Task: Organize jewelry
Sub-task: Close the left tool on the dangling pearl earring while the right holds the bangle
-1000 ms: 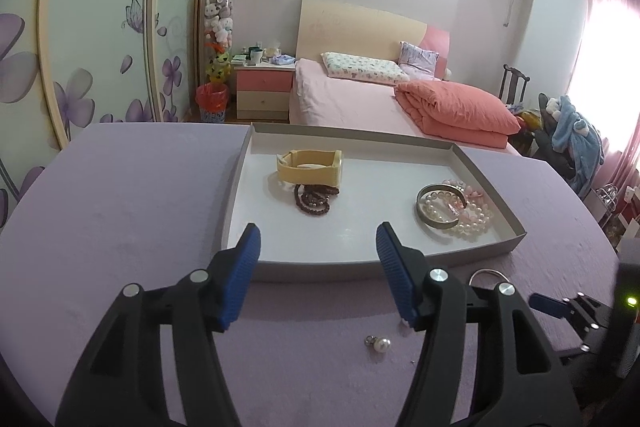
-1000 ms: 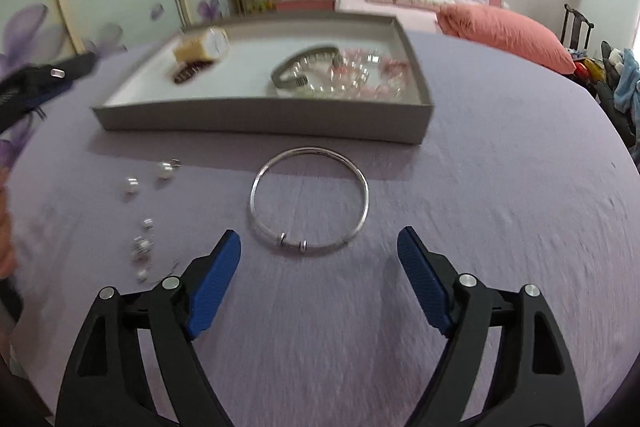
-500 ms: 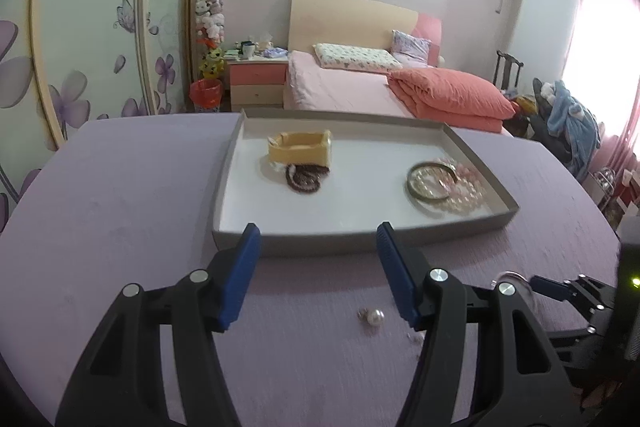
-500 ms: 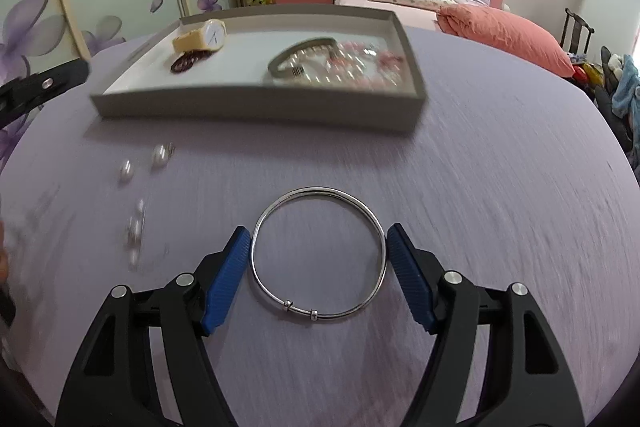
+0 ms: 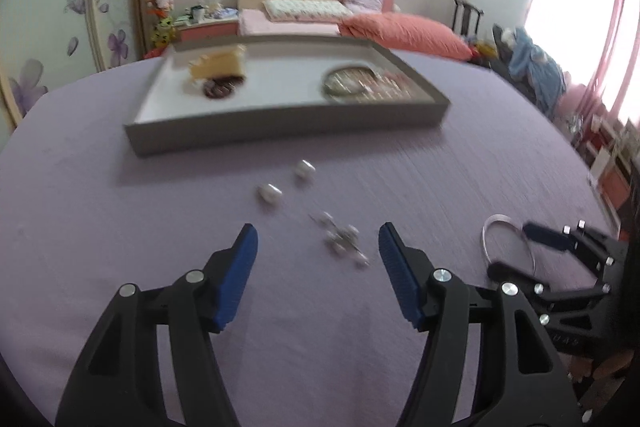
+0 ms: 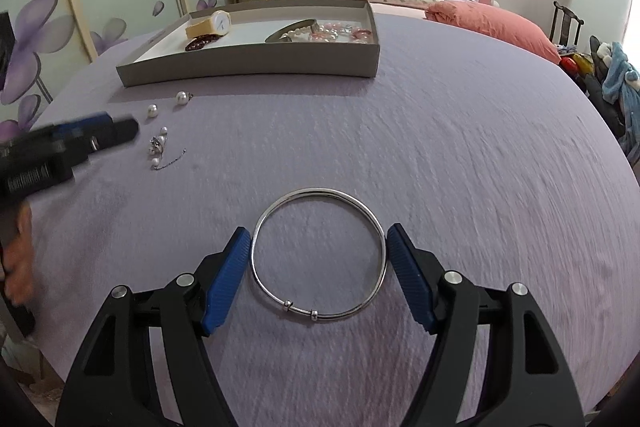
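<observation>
Silver bangle (image 6: 320, 253): lay flat on lilac tablecloth (image 6: 460, 155), pinched between right gripper (image 6: 319, 247) pads, jaws lately closing. Left gripper (image 5: 316, 255): spread, empty, above earrings (image 5: 342, 241).

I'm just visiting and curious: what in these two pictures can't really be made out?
- Left wrist view: tray contents and small earrings smeared by motion blur.
- Left wrist view: bangle partly hidden behind right gripper.
- Right wrist view: left gripper blurred, cut off by the left edge.
- Right wrist view: whether the pads touch the bangle is unclear.
</observation>
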{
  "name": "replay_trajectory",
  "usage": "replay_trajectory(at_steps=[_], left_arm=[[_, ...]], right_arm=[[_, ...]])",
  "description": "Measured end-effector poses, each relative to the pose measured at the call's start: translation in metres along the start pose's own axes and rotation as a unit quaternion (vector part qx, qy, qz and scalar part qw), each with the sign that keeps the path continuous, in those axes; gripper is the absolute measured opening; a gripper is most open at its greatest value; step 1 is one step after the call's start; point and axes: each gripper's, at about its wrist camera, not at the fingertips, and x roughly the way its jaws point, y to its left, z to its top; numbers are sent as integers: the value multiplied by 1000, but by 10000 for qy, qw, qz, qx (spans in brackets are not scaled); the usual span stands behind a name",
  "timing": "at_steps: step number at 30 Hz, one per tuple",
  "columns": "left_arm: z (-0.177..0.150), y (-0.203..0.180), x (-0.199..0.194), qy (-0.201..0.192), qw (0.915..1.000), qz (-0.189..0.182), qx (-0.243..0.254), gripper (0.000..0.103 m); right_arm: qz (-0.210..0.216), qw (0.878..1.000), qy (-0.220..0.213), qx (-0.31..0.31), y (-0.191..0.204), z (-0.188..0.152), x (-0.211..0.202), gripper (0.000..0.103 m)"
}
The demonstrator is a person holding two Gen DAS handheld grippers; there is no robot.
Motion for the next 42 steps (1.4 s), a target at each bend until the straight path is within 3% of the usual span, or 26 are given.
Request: replay_trajectory(at_steps=[4,7,10,11,12,19,25,31,42], left_arm=[[-1,-16,21,332,9993,77,137,50],[4,-19,26,316,9994,140,98,44],[5,-22,30,331,9988,311,162,31],[5,-23,29,336,9988,298,184,18],[4,-23,28,339,9989,258,201,12],[-4,3,11,186,9997,163,-13,11],[-4,48,-25,-260,9983,349,-392,11],[-3,80,-59,-655,9942,501,-689,11],[-9,95,-86,-962,9903,567,-829,11]], right_arm=[[12,10000,-24,6,-3,-2,-1,70],[17,10000,-36,25,-4,-1,-1,70],[-6,10000,-46,9,-3,-1,-1,70],[-18,10000,-50,-1,-3,-2,-1,70],[-37,10000,-56,-5,-3,-2,-1,70],[40,10000,-75,-25,1,-2,-1,70],[200,9997,-117,-18,10,-1,-2,70],[355,9983,-456,-78,29,7,-14,70],[451,9959,-773,-127,43,17,-28,70]])
